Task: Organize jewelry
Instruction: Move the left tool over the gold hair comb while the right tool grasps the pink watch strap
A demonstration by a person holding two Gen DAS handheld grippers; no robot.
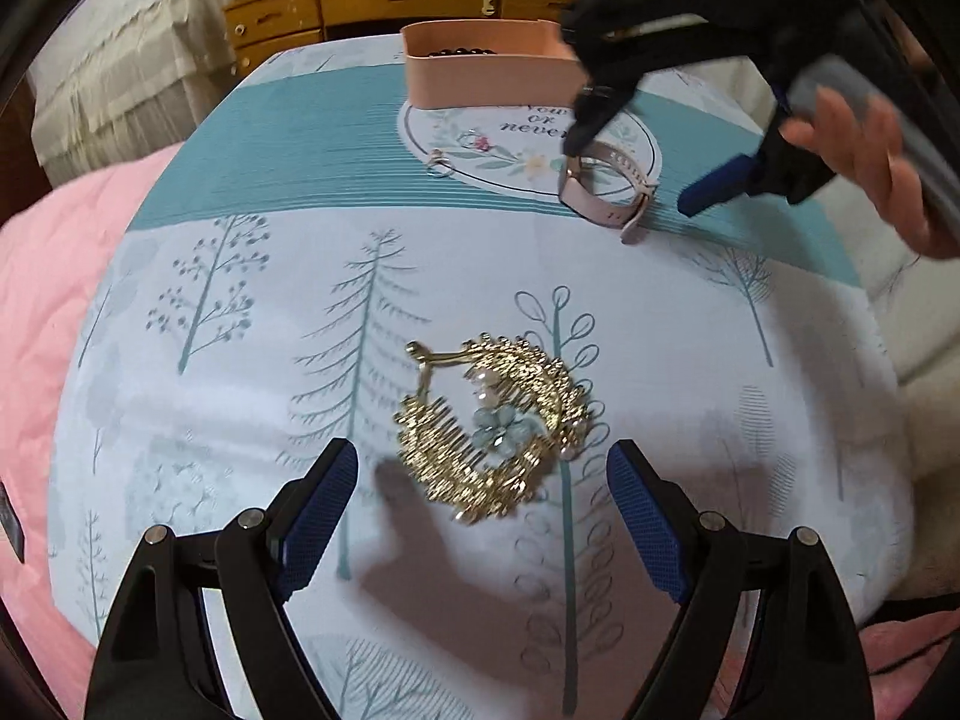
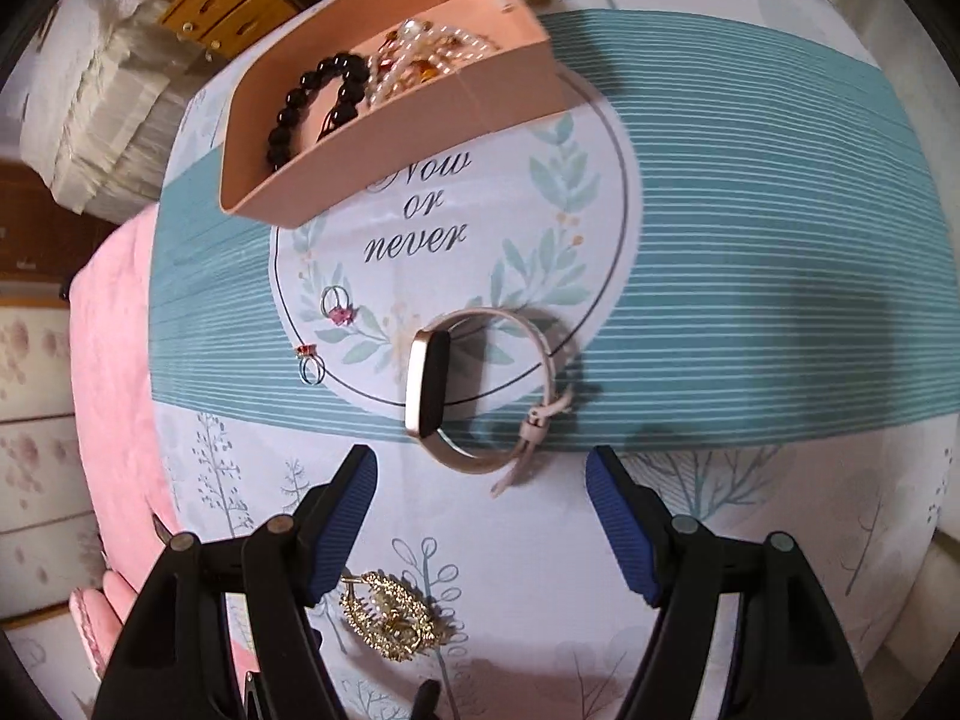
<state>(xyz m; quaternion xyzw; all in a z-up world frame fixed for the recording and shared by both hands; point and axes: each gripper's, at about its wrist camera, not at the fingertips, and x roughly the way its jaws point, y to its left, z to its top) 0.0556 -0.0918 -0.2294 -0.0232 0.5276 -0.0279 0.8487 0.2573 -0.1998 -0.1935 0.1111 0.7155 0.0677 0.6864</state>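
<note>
Tongs both apart, empty: left tongs [image 1: 483, 474] straddle gold hair comb [image 1: 495, 429] on printed cloth [image 1: 240, 360], right tongs [image 2: 480, 498] over pink watch [image 2: 480, 384]. Pink box [image 2: 420, 132] beyond. Risk: comb's teeth snag cloth, or slip from pads.

The right claw [image 1: 636, 168] is motion-blurred in the left wrist view and hides part of the pink box [image 1: 480, 81]; the box's contents barely show there.
</note>
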